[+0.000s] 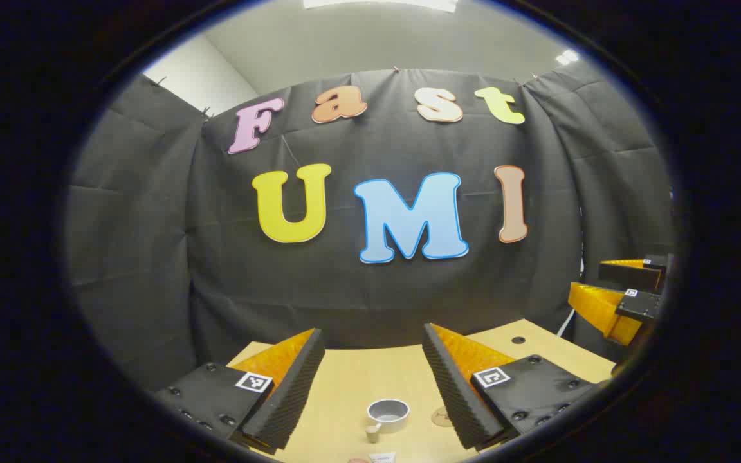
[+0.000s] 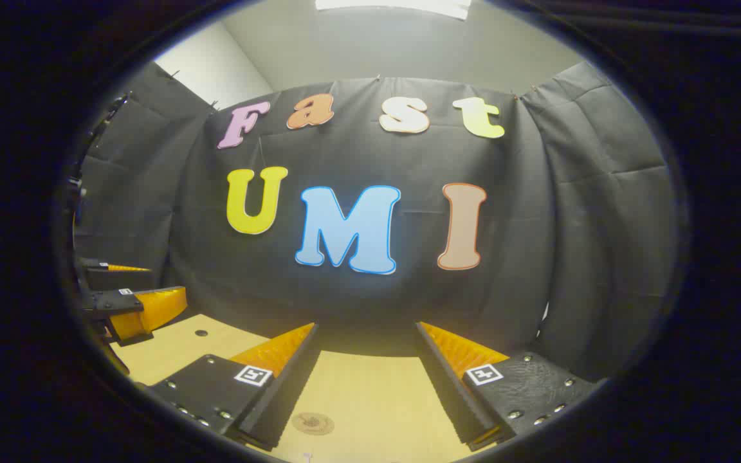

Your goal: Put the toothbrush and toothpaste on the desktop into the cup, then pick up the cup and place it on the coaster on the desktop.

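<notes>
Both grippers' fingers stand wide apart, gripping nothing: the left gripper (image 1: 374, 360) and right gripper (image 2: 364, 357) hang above the desktop (image 1: 357, 379). Low in the left gripper view sits the cup (image 1: 388, 413), upright between the fingers, the coaster (image 1: 441, 417) just beside it; bottom centre of the right gripper view shows the coaster (image 2: 312, 423).

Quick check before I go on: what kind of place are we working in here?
Likely a staged recording booth, not a home: black cloth walls hang pinned around a pale wooden desktop holding only a cup and a coaster. Both the left tool and right tool are open above it.
</notes>
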Available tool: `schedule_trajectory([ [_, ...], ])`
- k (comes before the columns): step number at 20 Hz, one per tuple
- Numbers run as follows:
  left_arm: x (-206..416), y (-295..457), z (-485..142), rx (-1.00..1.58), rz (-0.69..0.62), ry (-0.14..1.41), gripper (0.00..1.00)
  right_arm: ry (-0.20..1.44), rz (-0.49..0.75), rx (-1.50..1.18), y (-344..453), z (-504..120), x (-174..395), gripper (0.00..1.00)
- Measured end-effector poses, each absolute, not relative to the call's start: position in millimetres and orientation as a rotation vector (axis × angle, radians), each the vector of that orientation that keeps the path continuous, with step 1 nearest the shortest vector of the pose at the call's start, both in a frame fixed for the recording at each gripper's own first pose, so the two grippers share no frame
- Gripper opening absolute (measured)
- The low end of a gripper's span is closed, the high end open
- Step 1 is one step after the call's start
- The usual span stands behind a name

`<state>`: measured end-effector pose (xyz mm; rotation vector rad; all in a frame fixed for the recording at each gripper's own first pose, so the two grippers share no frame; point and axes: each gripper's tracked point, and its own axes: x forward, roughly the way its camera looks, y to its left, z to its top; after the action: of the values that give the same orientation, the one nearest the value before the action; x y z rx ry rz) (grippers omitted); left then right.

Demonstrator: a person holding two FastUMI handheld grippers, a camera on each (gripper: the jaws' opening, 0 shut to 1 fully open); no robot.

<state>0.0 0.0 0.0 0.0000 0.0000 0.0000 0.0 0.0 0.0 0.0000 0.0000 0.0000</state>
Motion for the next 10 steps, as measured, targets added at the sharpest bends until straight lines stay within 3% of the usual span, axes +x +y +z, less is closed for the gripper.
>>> schedule_trajectory([
  [10, -2, -19, -46, -0.045, -0.062, 0.137, 1.00, 0.156, 0.089, 0.006, 22, -45, -6, 0.94],
])
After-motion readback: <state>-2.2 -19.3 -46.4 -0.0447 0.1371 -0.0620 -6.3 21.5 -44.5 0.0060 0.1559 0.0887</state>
